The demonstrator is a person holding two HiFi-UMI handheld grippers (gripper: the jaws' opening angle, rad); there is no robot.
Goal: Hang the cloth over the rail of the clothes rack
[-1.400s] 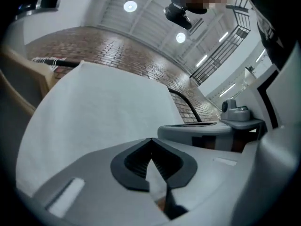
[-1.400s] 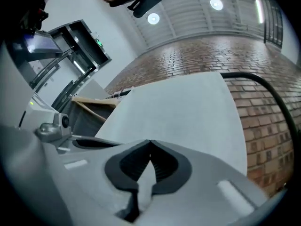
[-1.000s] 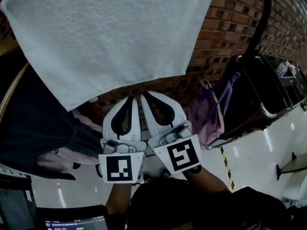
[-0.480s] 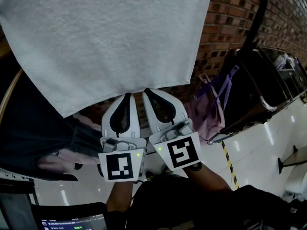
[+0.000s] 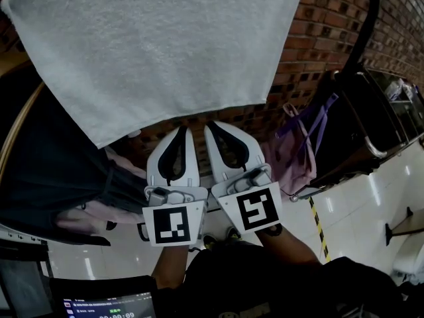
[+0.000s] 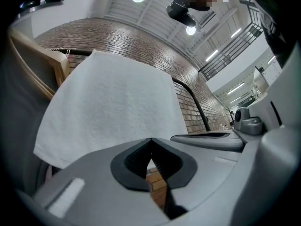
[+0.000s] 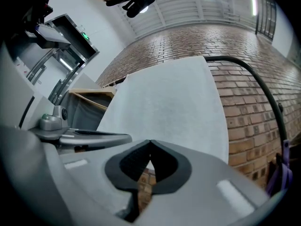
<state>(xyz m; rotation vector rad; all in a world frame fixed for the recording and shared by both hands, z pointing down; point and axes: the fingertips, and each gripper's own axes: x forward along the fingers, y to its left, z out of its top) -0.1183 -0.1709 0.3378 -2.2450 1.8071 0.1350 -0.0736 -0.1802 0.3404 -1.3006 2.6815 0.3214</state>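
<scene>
The white cloth [image 5: 159, 52] is hanging broad and flat in front of the brick wall [image 5: 311, 52]. In the head view its top edge is running out of the picture, so the rail is not showing there. In the right gripper view a black rail [image 7: 244, 74] is curving out from the cloth's upper right corner, and the cloth is draping down from that line. The far side of the cloth is hidden.

The left gripper [image 5: 179, 132] and right gripper [image 5: 213, 127] are pointing up side by side just under the cloth's lower edge. From the head view it is hard to say whether the tips are touching the hem. Each gripper view is showing the jaws closed tip to tip with nothing between them. Only brick and the bottom of the cloth are peeking through the gap behind the dark pads [image 6: 162, 161].

Left of the grippers, a dark garment [image 5: 46, 177] is filling the shadow, its shape hard to make out, with a wooden strip [image 5: 16, 138] curving along it. To the right, a pinkish-purple bag [image 5: 291, 158] is hanging by purple straps, partly lost against dark shapes. Part of a small screen [image 5: 106, 305] is glowing at the bottom edge, cut off and too small to read.
</scene>
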